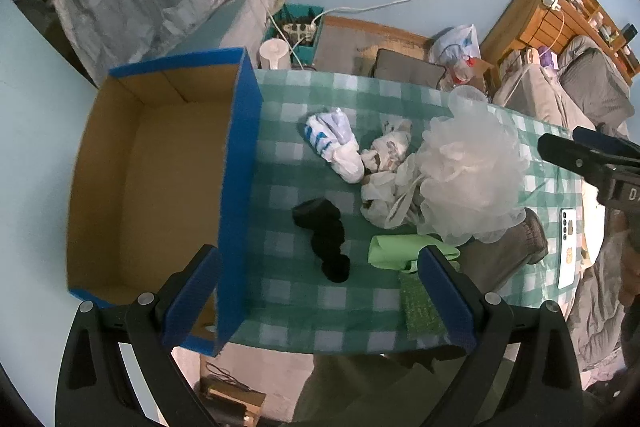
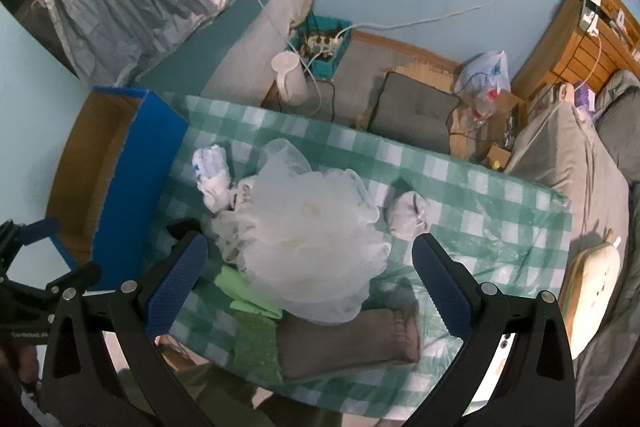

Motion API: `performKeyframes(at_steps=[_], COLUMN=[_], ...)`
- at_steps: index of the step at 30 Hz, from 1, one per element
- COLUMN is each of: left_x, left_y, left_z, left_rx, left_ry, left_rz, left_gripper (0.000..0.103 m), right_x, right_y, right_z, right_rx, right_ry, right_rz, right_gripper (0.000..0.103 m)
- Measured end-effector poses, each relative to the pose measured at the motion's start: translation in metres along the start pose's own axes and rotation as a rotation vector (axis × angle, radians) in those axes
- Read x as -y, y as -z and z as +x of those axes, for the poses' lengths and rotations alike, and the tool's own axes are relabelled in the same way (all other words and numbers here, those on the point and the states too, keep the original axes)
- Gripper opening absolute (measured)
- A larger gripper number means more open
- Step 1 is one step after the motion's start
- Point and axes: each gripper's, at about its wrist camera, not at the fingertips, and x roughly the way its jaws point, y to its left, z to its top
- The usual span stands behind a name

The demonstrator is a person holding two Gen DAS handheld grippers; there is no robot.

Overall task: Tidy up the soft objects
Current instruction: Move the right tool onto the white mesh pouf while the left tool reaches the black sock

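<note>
A blue cardboard box (image 1: 238, 163) with a bare brown inside stands at the table's left end; it also shows in the right wrist view (image 2: 132, 163). On the green checked cloth lie a black sock (image 1: 326, 239), a white and blue sock bundle (image 1: 334, 143), a white plastic bag (image 1: 384, 183), a white mesh bath pouf (image 1: 472, 179), a green cloth (image 1: 400, 251), a green scrub pad (image 1: 420, 307) and a grey sock (image 2: 352, 339). My left gripper (image 1: 320, 301) is open above the table's near edge, beside the box. My right gripper (image 2: 310, 285) is open over the pouf (image 2: 312, 235).
A pale grey sock ball (image 2: 408, 213) lies right of the pouf. A phone (image 1: 568, 247) lies at the table's right edge. Beyond the table are a grey cushion (image 2: 416, 115), a white jug (image 2: 290, 79), a bed (image 2: 580, 155) and a wooden shelf (image 2: 592, 39).
</note>
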Motion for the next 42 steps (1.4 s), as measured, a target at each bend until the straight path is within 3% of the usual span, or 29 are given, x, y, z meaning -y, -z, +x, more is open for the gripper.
performKeyframes(at_steps=[25, 37, 42], left_x=[0.012, 0.010, 0.004], left_y=[-0.009, -0.008, -0.005], left_z=[0.095, 0.127, 0.143], left_rx=[-0.152, -0.202, -0.221], left_ry=[-0.009, -0.018, -0.030], left_rz=[-0.018, -0.045, -0.063], left_gripper=[0.099, 0.099, 0.099], right_x=[0.000, 0.009, 0.002], right_y=[0.012, 0.017, 0.020], right_z=[0.117, 0.154, 0.169], right_rx=[-0.208, -0.293, -0.325], right_ry=[-0.018, -0.094, -0.095], right_rz=[-0.070, -0.038, -0.089], right_gripper=[0.101, 0.101, 0.101])
